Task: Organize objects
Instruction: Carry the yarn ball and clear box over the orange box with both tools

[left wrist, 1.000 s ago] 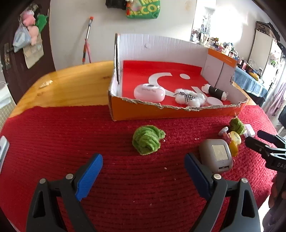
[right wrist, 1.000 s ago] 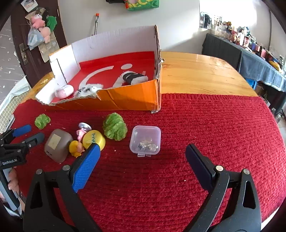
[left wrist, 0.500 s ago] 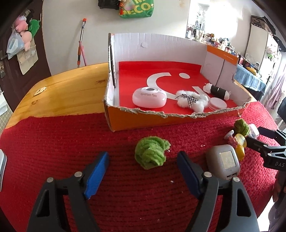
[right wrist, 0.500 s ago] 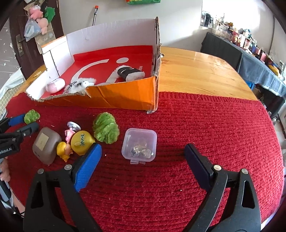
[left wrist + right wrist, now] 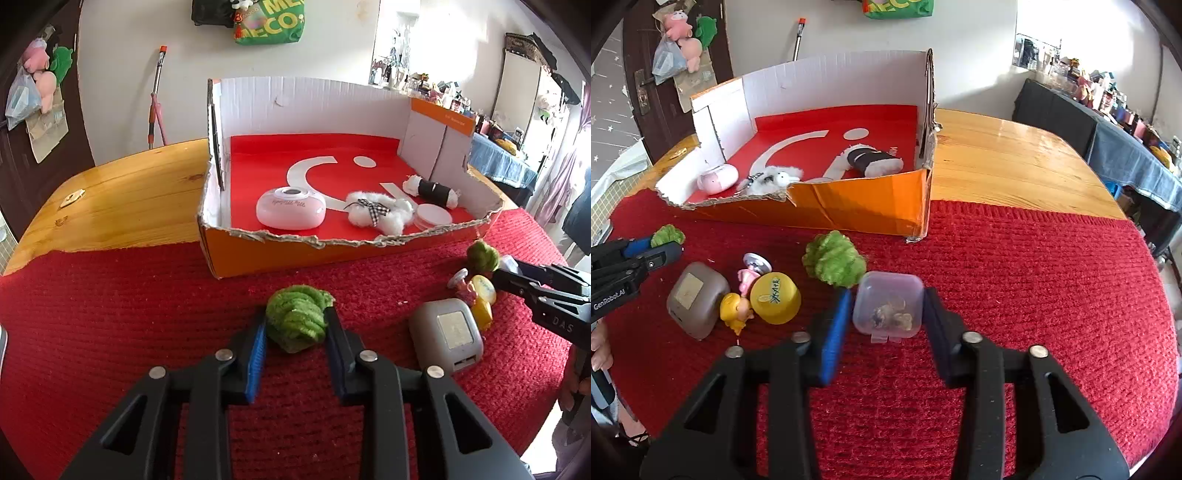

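Left gripper [image 5: 295, 328], jaws just closing, pinches the green scrunchie [image 5: 297, 317] at frame centre; right gripper [image 5: 886, 314] likewise pinches the clear box [image 5: 888, 308].

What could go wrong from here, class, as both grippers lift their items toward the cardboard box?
1. The jaws of the left gripper have just closed on the soft green yarn bundle; it may squash and slip out.
2. The right gripper pinches the clear plastic case near its front end; it could tilt or pop free.
3. The torn front wall of the cardboard box could catch either item.
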A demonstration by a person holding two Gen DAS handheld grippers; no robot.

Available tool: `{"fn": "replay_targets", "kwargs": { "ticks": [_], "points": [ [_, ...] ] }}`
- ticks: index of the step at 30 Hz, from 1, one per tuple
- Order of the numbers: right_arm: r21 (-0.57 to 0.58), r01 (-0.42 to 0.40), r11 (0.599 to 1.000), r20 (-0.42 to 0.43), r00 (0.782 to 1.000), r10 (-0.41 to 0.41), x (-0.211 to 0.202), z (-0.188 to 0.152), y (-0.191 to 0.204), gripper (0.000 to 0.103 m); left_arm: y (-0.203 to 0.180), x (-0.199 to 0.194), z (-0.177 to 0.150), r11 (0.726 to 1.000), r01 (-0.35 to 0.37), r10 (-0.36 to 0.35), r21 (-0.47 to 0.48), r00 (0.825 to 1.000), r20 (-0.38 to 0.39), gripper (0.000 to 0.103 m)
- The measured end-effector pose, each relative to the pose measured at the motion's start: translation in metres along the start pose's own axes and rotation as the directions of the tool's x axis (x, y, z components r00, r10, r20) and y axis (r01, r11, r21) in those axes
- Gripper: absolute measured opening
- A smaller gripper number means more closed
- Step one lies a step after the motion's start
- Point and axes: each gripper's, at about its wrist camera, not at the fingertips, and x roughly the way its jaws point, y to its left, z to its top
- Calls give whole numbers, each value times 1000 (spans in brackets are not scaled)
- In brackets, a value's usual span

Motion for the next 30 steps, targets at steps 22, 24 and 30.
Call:
{"fn": "replay_targets", "kwargs": {
  "ticks": [22,24,30],
  "points": [
    [-14,-61,998,91,994,62,-40,3,13,34,-11,-42,-1,1000,9,-11,20,995,98,29],
    [-16,-65,998,94,993,66,-42,2,14,34,-12,-45,-2,1000,8,-10,21,995,104,29],
    [-22,-70,997,100,992,72,-47,-2,17,34,-15,-52,-5,1000,11,-14,26,993,116,29]
  ]
}}
